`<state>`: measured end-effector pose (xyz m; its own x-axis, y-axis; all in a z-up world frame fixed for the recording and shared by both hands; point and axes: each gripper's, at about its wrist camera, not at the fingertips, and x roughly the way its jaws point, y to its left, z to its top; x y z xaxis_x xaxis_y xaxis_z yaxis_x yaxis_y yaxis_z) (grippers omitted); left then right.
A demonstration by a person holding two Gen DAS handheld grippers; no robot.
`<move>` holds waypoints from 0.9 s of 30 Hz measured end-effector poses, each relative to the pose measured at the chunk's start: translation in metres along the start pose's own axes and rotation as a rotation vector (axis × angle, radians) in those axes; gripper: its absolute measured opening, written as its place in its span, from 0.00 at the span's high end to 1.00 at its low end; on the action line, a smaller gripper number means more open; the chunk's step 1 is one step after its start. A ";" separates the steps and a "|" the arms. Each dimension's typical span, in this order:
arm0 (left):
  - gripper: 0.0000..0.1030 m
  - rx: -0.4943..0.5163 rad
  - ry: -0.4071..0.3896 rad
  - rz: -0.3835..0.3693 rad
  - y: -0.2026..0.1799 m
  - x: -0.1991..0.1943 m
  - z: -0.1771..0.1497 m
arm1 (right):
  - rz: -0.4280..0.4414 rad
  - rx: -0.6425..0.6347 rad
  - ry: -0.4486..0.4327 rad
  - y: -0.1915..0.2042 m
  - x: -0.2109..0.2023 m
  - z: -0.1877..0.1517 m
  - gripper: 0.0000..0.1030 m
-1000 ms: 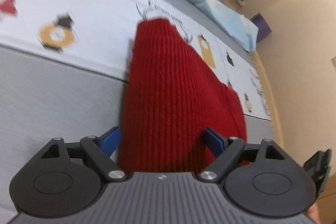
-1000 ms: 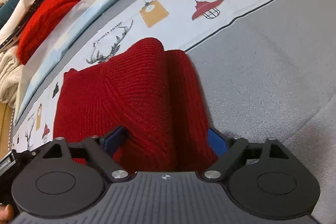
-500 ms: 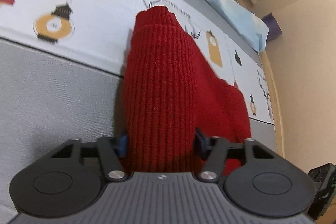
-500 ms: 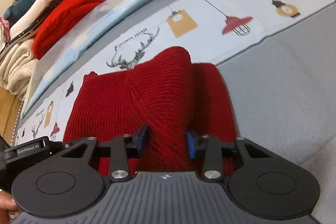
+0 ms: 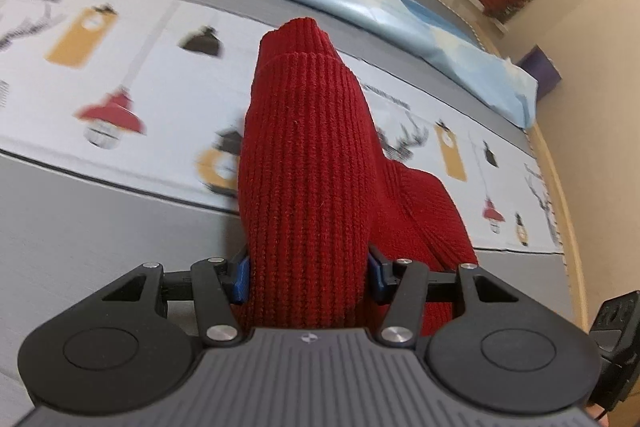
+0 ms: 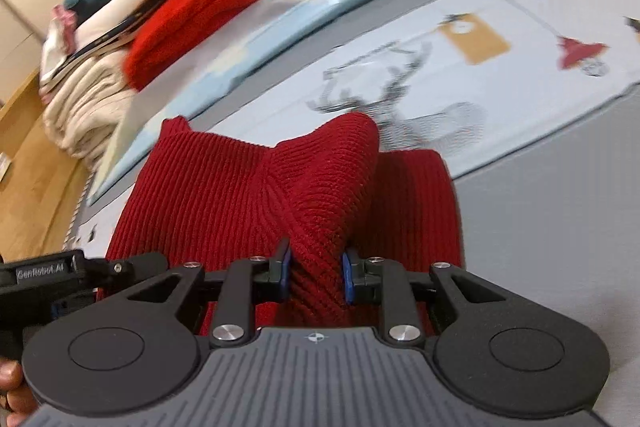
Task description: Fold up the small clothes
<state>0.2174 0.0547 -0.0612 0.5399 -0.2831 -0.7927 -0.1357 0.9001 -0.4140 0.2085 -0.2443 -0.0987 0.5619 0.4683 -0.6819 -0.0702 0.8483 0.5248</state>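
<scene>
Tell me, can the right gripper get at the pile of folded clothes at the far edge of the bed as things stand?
Probably not. The right gripper has its closing jaws full of the red knit sweater, and the pile of folded clothes lies well beyond it, past the pale blue bedding.

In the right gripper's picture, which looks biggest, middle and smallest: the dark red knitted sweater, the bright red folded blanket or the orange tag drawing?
1. Dark red knitted sweater, though it is nearest the camera.
2. Bright red folded blanket, farther away.
3. Orange tag drawing printed on the sheet.
</scene>
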 end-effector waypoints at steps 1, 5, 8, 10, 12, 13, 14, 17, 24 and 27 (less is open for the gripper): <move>0.43 0.002 -0.005 0.012 0.006 -0.004 0.002 | 0.010 -0.012 0.003 0.006 0.002 -0.001 0.76; 0.37 -0.001 -0.009 0.075 0.029 -0.007 0.004 | 0.012 -0.046 0.032 0.025 0.012 -0.005 0.75; 0.38 0.014 -0.007 0.184 0.040 -0.015 -0.001 | -0.051 -0.076 0.086 0.030 0.021 -0.009 0.71; 0.37 0.054 0.004 0.206 0.042 -0.032 -0.001 | -0.061 -0.097 0.094 0.034 0.023 -0.011 0.71; 0.36 0.115 -0.019 0.211 0.042 -0.057 -0.001 | -0.090 -0.139 0.091 0.040 0.022 -0.011 0.70; 0.35 0.150 -0.043 0.218 0.039 -0.070 -0.002 | -0.089 -0.132 0.090 0.039 0.021 -0.012 0.70; 0.33 0.188 -0.072 0.228 0.037 -0.086 -0.005 | -0.094 -0.123 0.088 0.039 0.019 -0.012 0.69; 0.29 0.240 -0.134 0.214 0.036 -0.121 -0.017 | -0.114 -0.115 0.065 0.040 0.011 -0.012 0.61; 0.30 0.267 -0.179 0.190 0.041 -0.109 -0.057 | -0.121 -0.099 0.095 0.040 -0.001 -0.024 0.44; 0.35 0.194 -0.031 0.252 0.051 -0.079 -0.063 | -0.117 -0.100 0.115 0.040 -0.003 -0.029 0.44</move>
<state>0.1152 0.1016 -0.0480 0.5346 -0.0355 -0.8444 -0.1091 0.9879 -0.1106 0.1796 -0.2044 -0.0903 0.4730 0.3857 -0.7921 -0.0947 0.9161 0.3895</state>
